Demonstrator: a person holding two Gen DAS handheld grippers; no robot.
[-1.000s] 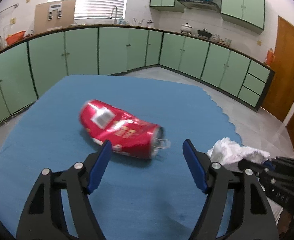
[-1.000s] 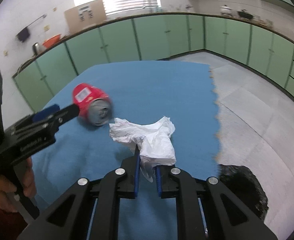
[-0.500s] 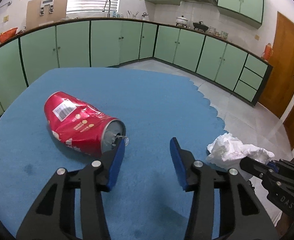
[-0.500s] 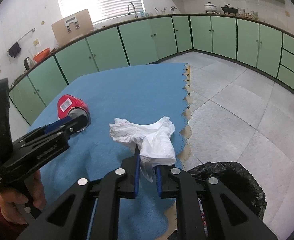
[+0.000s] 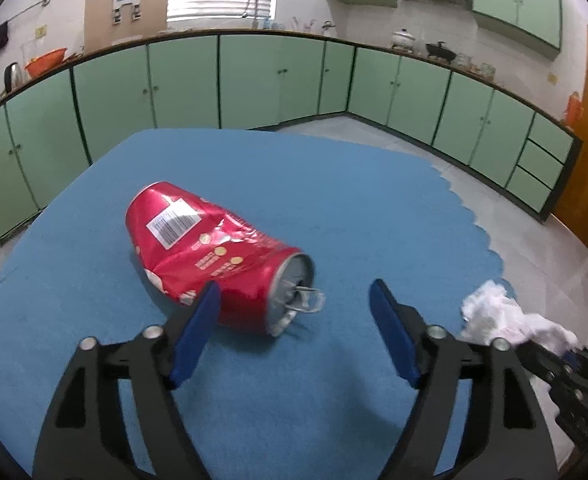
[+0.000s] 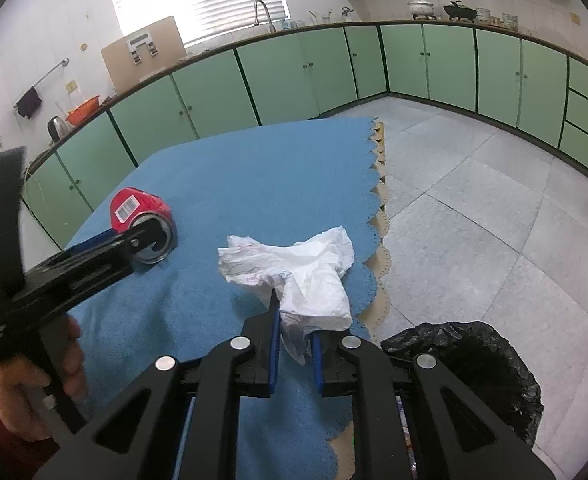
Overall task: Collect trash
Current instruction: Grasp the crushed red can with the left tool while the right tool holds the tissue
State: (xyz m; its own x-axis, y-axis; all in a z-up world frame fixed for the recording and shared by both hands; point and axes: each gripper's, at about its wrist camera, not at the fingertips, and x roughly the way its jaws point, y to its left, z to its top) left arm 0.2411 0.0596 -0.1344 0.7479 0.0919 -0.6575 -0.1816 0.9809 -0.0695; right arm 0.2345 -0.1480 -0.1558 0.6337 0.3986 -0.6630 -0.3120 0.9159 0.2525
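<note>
From my right gripper (image 6: 296,336) I see its fingers (image 6: 273,354) pinched on a crumpled white tissue (image 6: 294,276) at the centre of the frame, above the blue mat (image 6: 254,176) on the worktop. At lower right a black-lined trash bin (image 6: 474,364) stands on the grey floor. At left my left gripper (image 6: 106,252) reaches toward a dented red can (image 6: 134,208) lying on the mat, its jaws opening; my left hand (image 6: 34,384) grips the handle at lower left.

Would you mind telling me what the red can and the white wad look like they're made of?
The red can looks like thin glossy painted metal: dented wall, silver pull-tab end. The white wad looks like matte tissue or thin paper, crumpled with soft creases; could be thin plastic.
</note>
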